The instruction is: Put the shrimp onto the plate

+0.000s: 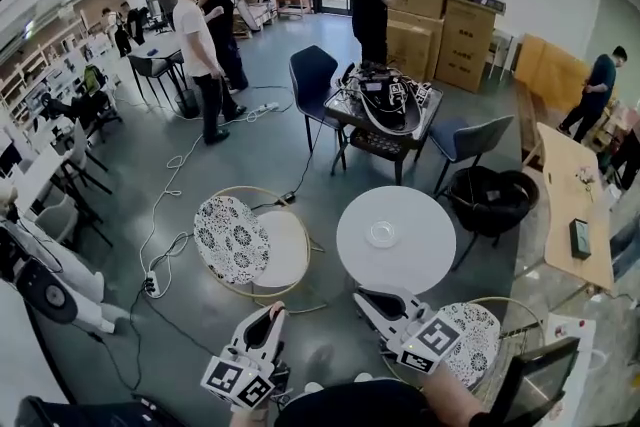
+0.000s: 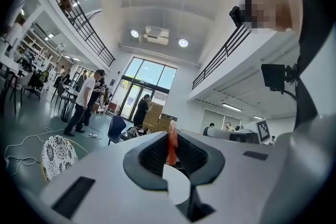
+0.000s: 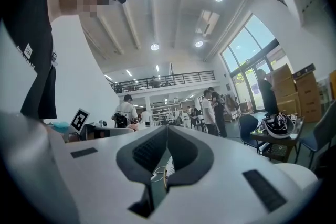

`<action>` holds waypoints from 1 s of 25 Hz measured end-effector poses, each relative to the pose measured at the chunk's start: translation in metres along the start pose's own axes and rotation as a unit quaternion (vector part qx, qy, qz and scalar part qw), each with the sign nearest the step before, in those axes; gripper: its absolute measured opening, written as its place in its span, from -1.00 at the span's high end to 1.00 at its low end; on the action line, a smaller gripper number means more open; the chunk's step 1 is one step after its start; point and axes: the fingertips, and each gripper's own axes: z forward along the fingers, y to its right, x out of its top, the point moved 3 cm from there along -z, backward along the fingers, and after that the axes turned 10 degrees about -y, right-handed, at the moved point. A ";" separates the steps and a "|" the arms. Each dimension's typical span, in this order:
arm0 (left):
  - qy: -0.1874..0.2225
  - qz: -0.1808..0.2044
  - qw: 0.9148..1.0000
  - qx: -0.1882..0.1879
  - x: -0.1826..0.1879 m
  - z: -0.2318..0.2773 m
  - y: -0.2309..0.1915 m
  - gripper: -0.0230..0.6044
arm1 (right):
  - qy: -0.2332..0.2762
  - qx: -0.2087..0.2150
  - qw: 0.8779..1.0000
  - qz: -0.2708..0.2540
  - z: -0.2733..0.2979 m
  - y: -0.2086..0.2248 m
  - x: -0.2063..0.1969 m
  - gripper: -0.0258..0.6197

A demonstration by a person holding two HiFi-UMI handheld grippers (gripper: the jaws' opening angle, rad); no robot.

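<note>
In the left gripper view an orange shrimp (image 2: 171,148) stands upright between the dark pads, and my left gripper (image 2: 172,136) is shut on it. In the head view that left gripper (image 1: 273,312) sits low, left of centre and above the floor. My right gripper (image 1: 362,296) is beside it, near the front edge of the round white table (image 1: 420,260). A clear glass plate (image 1: 381,233) lies in the middle of that table, beyond both grippers. In the right gripper view my right gripper (image 3: 167,131) has its jaw tips together with nothing in them.
A round chair with a black-and-white patterned cushion (image 1: 232,237) stands left of the table, and another (image 1: 478,335) at the front right. Cables and a power strip (image 1: 152,283) lie on the floor. A black bin (image 1: 490,200), a cluttered dark table (image 1: 385,105) and several people are farther back.
</note>
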 end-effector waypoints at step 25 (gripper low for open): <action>0.006 0.002 0.999 0.037 -0.022 0.065 0.047 0.79 | 0.006 0.013 1.000 0.027 -0.063 0.071 -0.023 0.87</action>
